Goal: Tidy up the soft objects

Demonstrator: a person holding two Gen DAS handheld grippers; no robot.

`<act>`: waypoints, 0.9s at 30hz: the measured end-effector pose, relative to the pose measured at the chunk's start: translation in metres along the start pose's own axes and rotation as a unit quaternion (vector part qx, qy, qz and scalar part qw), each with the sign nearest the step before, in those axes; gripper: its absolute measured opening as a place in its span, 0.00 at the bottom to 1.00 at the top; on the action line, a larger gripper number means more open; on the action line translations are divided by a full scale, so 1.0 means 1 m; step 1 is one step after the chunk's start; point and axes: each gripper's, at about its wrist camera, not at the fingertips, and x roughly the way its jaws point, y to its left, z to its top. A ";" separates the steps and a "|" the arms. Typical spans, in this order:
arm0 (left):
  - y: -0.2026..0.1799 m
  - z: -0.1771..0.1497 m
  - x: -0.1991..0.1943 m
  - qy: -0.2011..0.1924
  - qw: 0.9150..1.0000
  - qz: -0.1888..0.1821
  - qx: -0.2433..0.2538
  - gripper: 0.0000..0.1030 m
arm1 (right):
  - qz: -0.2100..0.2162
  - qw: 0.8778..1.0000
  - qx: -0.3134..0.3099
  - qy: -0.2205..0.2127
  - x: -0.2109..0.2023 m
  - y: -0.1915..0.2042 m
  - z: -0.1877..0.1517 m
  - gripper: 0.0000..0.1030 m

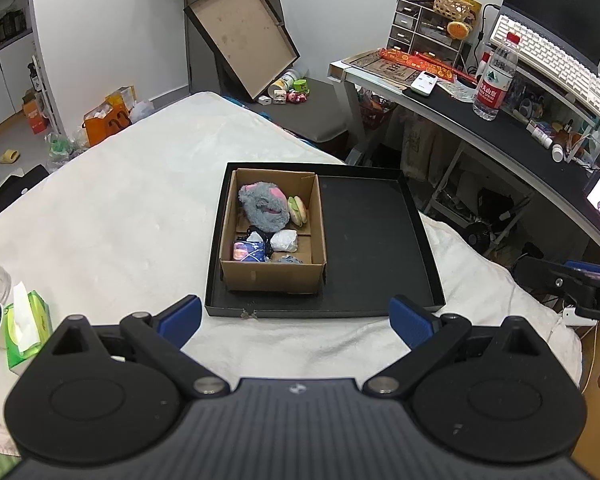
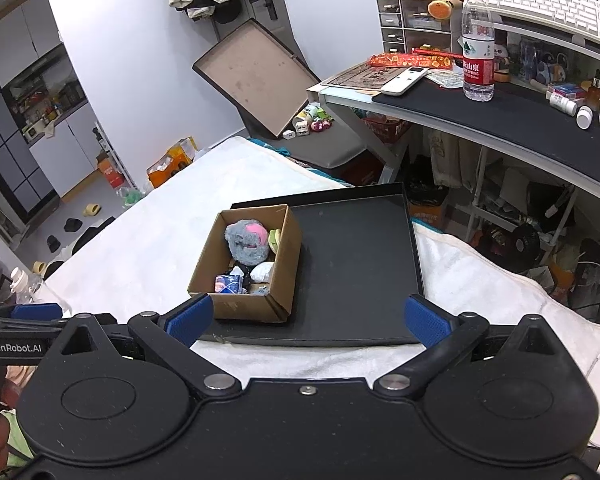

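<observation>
A brown cardboard box (image 1: 274, 276) (image 2: 244, 308) stands in the left part of a shallow black tray (image 1: 372, 240) (image 2: 356, 264) on a white-covered bed. Inside it lie a grey and pink plush (image 1: 264, 206) (image 2: 247, 240), a green and tan burger toy (image 1: 298, 210) (image 2: 275, 238), a white soft lump (image 1: 284, 241) (image 2: 262, 271), a blue patterned packet (image 1: 247, 251) (image 2: 228, 283) and a small grey piece (image 1: 290, 260). My left gripper (image 1: 296, 320) is open, held back from the tray's near edge, with nothing in it. My right gripper (image 2: 308, 320) is open too, above the tray's front edge.
The right part of the tray is bare. A tissue pack (image 1: 26, 328) and a jar lie at the left on the bed. A desk (image 1: 480, 120) (image 2: 500, 116) with a water bottle (image 1: 496, 80) (image 2: 478, 48) and keyboard stands at the right. A box lid (image 1: 244, 36) leans on the far wall.
</observation>
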 end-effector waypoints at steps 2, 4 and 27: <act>0.000 0.000 -0.001 -0.001 1.000 0.000 0.000 0.96 | 0.001 1.000 0.000 -0.001 -0.002 0.000 0.000 1.00; -0.001 -0.001 -0.002 -0.002 1.000 0.001 0.000 0.96 | 0.000 1.000 -0.002 -0.002 -0.002 0.000 -0.001 1.00; -0.004 -0.002 -0.006 0.000 1.000 0.001 0.002 0.96 | -0.009 1.000 -0.005 -0.006 -0.008 -0.001 -0.003 1.00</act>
